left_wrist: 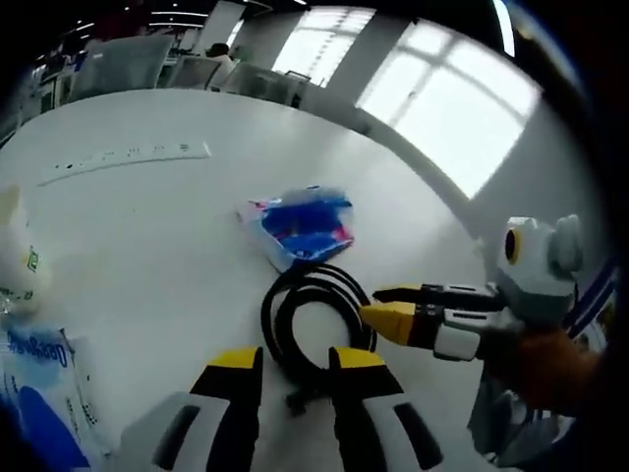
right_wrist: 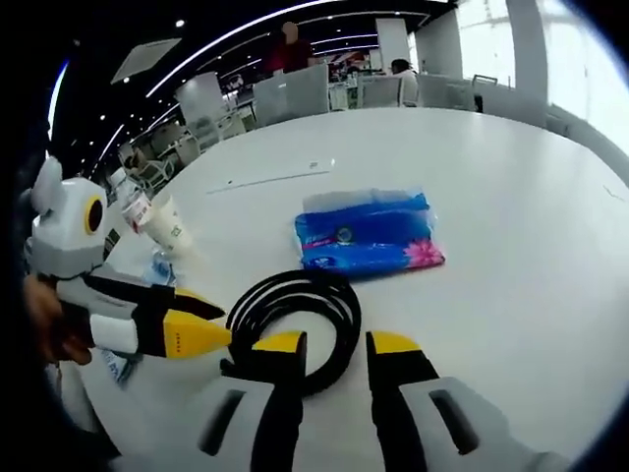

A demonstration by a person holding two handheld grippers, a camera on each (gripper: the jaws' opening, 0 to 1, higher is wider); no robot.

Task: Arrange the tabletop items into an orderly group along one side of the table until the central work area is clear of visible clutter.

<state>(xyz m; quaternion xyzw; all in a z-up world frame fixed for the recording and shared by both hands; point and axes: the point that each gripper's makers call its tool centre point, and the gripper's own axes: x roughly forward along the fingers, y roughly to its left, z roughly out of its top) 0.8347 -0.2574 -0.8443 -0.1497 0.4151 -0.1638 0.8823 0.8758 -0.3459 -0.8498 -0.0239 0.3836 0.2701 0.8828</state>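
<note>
Left gripper view placed us over the white bench [left_wrist: 147, 246], with the left gripper [left_wrist: 295, 369] held above the near edge of the coiled black cable [left_wrist: 314, 320]. Its jaws stood slightly apart with the coil's rim and a black plug end between the tips, not visibly clamped. From the right of that view the right gripper [left_wrist: 378, 307] met the coil's other side; we could not tell whether its jaws had closed on a strand.

We judged the cable to be the item in hand. The next move called for a firm grip on the loops, so the coil could be carried to one side without unwinding.

Right gripper view showed the right gripper [right_wrist: 334, 344] with jaws apart at the coil's near rim. Beyond lay the blue tissue pack [right_wrist: 369, 234], just beside the cable. Paper cups [right_wrist: 162, 224] stood further left, and a white power strip [right_wrist: 270, 177] lay far back.
</note>
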